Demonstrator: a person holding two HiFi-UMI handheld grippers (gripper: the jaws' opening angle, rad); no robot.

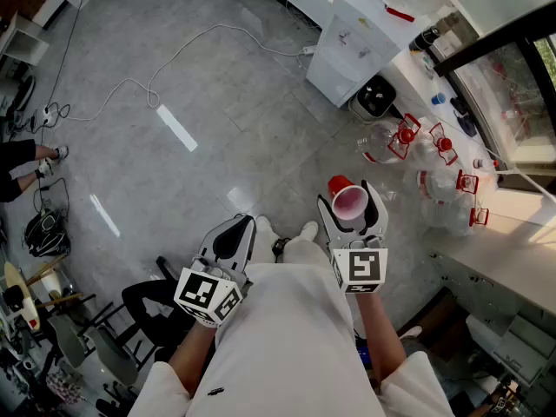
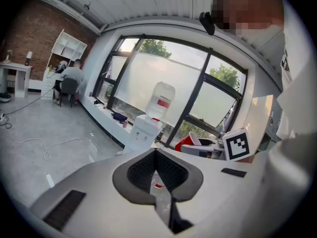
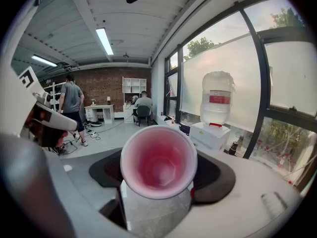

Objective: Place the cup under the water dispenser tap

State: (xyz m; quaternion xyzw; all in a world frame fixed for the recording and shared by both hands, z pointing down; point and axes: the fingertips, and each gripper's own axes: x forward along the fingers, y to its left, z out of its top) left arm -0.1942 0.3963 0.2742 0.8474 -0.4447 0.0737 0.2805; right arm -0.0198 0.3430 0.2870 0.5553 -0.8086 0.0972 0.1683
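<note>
My right gripper (image 1: 349, 201) is shut on a red cup (image 1: 348, 200) with a pale pink inside, held about level in front of the person's body. In the right gripper view the cup's mouth (image 3: 158, 161) faces the camera and fills the space between the jaws. The white water dispenser (image 1: 360, 40) stands by the window wall, well beyond the cup, with a clear bottle (image 3: 216, 99) on top of it. My left gripper (image 1: 233, 234) is shut, its dark pads (image 2: 148, 170) meeting with nothing between them. The left gripper view also shows the dispenser (image 2: 143, 132) and the cup (image 2: 189, 142).
Several empty water bottles with red handles (image 1: 427, 146) lie on the floor right of the dispenser, and a black bin (image 1: 376, 96) stands beside it. A white cable (image 1: 174, 59) runs across the grey floor. A black chair (image 1: 146, 307) is behind at left. A person (image 3: 72, 103) stands far off.
</note>
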